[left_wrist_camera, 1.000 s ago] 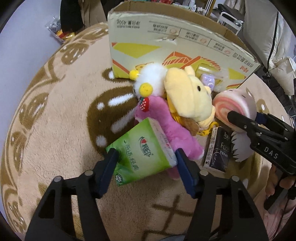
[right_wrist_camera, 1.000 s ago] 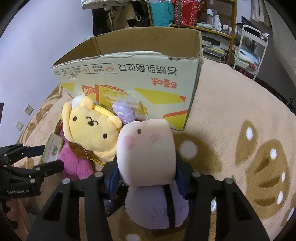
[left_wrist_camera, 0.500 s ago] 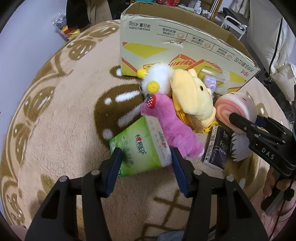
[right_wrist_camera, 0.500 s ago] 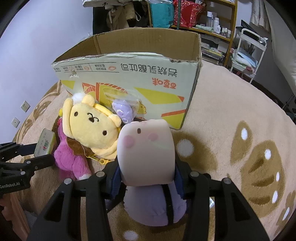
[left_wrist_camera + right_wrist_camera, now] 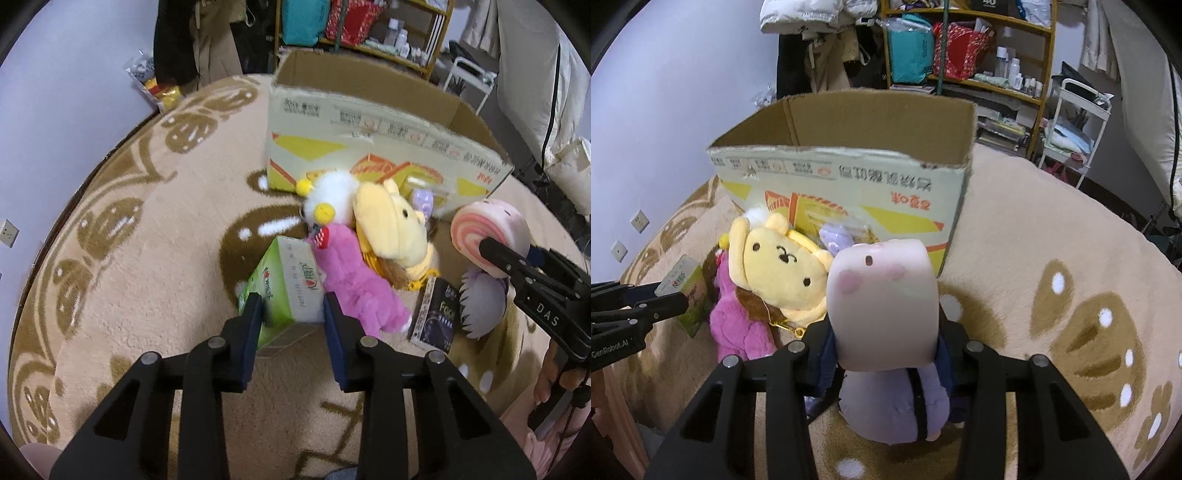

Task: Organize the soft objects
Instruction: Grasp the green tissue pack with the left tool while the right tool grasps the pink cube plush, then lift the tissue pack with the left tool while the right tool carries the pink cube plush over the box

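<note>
A: Your left gripper (image 5: 291, 314) is clamped on the green soft tissue pack (image 5: 284, 284), tilted on the beige patterned rug (image 5: 147, 288).

B: And your right gripper (image 5: 886, 354) grips the pink-and-lilac roll-shaped plush (image 5: 882, 306). At ten o'clock lie the magenta plush (image 5: 738, 328) and yellow bear plush (image 5: 779, 273); the open cardboard box (image 5: 849, 177) stands at twelve.
</note>
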Demonstrator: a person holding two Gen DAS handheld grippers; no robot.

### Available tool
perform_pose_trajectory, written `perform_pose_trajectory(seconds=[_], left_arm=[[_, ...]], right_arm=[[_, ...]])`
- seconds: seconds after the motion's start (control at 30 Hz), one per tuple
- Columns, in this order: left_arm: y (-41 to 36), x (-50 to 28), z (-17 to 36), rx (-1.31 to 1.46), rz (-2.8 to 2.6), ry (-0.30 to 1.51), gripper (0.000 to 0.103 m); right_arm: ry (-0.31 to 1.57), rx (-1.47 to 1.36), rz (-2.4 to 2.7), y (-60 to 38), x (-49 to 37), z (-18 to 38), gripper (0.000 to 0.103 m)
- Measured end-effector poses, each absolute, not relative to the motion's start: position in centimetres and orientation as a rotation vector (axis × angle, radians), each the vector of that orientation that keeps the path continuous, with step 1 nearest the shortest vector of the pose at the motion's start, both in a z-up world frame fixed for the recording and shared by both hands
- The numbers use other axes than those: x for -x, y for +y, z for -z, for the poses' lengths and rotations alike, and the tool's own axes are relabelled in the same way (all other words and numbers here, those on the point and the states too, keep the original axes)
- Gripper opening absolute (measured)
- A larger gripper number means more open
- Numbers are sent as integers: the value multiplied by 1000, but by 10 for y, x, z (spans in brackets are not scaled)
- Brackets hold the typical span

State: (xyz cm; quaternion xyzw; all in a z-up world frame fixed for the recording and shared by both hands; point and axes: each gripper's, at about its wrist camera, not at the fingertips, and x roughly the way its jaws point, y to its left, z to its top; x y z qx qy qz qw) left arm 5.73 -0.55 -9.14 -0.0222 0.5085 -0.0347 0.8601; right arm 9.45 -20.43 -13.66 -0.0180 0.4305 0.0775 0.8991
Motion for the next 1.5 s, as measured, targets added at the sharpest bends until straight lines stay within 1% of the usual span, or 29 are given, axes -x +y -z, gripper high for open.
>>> perform_pose_trajectory(seconds=[0.33,0.5,0.67,1.03,1.27,1.5], left_arm=[[-4,-46,65,52,82,935,31],[-5,-36,40,60,146,812,31],[-11,-28,12,-11,154,685,31],[-23,-43,-41,-93,177,476,31],[-36,-60,-58,-139,180,374,31],[-48,-87,-56,-147,209,367,31]], right_arm=[[792,-22,-156,-215,-80,115,43],[708,-27,-155,-215,-68,99,43],[654,-48,-156,-220,-62,86,43],[547,-105,-147,-234,-61,49,43],[490,-106,-136,-237,-78,27,43],[458,-69,-129,-230,-100,17,43]])
